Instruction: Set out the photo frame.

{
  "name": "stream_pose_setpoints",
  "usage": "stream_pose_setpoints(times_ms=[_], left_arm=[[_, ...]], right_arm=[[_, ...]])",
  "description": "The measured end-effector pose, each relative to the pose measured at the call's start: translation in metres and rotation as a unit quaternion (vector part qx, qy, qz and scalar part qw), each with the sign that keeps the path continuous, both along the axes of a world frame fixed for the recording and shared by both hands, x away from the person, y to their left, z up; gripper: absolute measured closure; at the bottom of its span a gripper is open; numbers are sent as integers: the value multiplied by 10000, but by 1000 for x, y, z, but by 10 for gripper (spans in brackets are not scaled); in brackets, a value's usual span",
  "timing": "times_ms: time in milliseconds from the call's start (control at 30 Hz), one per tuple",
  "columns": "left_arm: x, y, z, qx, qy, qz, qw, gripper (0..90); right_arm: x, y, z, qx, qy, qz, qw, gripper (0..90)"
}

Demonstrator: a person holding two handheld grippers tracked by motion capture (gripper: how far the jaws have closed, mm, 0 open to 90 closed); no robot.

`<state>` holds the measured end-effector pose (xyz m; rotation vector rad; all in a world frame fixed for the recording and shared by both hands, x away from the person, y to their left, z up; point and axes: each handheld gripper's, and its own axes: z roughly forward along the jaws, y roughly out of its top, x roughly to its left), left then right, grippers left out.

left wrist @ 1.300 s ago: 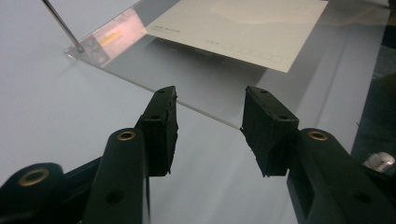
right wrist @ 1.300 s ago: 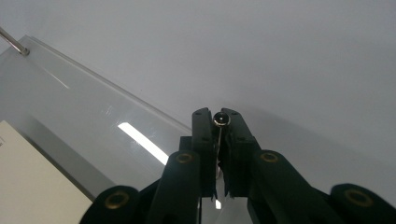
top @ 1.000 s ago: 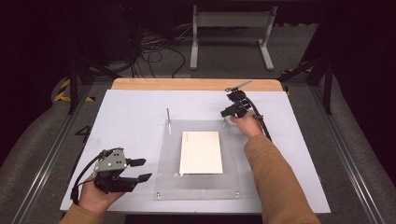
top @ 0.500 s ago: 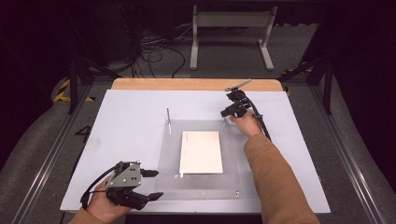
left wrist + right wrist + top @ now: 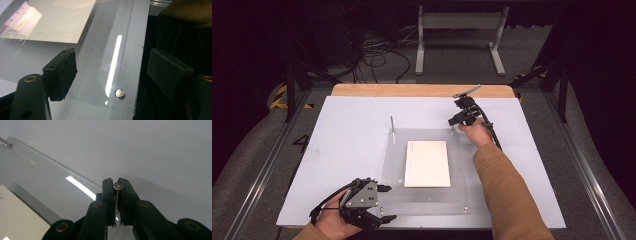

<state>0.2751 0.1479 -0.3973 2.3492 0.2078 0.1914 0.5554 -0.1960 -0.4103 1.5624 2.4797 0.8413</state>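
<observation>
At the left, near the table's front edge, the person's left hand (image 5: 329, 217) holds the left gripper (image 5: 382, 203), grey three-cornered plate up, its jaws spread wide and pointing across toward the right. Nothing sits between them. In the left gripper view the near corner of a clear acrylic sheet (image 5: 95, 75) lies just ahead of the jaws and between them, with a small metal screw head (image 5: 120, 93) set in that corner and a bright strip of reflected light running away from it. One jaw hangs over the sheet, the other over the dark drop past the table's edge.

Beyond the left gripper, up and to its right, a white envelope (image 5: 428, 163) lies flat under or on the clear sheet — I cannot tell which — with a row of small printed boxes along one edge. A thin metal pin (image 5: 392, 129) stands upright at the sheet's far left corner.

Further right, the right hand (image 5: 474, 134), at the end of a brown sleeve (image 5: 507, 195), holds the right gripper (image 5: 455, 121) at the sheet's far right corner. In the right gripper view its jaws are drawn in close, clamped on a slim metal post (image 5: 117, 186) whose round head shows right between the tips. The sheet's edge runs off to the gripper's left — the white table (image 5: 342, 135) spreads beyond it.
</observation>
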Motion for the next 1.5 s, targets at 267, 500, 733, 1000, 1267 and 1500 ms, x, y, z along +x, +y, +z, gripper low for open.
stream_pose_setpoints(times_ms=[267, 500, 733, 1000, 1267, 1500], left_arm=[[-1, -4, -7, 249, -205, 40, 9995, 197], [-1, -10, -15, 545, -272, 98, 9981, 195], [-1, -14, -21, 782, -449, 94, 9959, 188], [-2, -10, -17, 716, -499, 22, 9962, 248], [-9, -4, -6, 554, -822, -92, 9950, 387], [-11, -5, -4, 650, -921, -161, 9935, 433]], right_arm=[[1, 0, 0, -7, 46, -14, 10000, 844], [1, -1, 0, 24, 73, -17, 10000, 840], [1, -1, -1, 53, 87, -7, 9999, 834], [1, -1, -1, 49, 92, -12, 9999, 832], [0, 0, 0, 6, 44, 19, 10000, 833], [-1, -4, 2, 158, 19, 77, 9998, 694]])
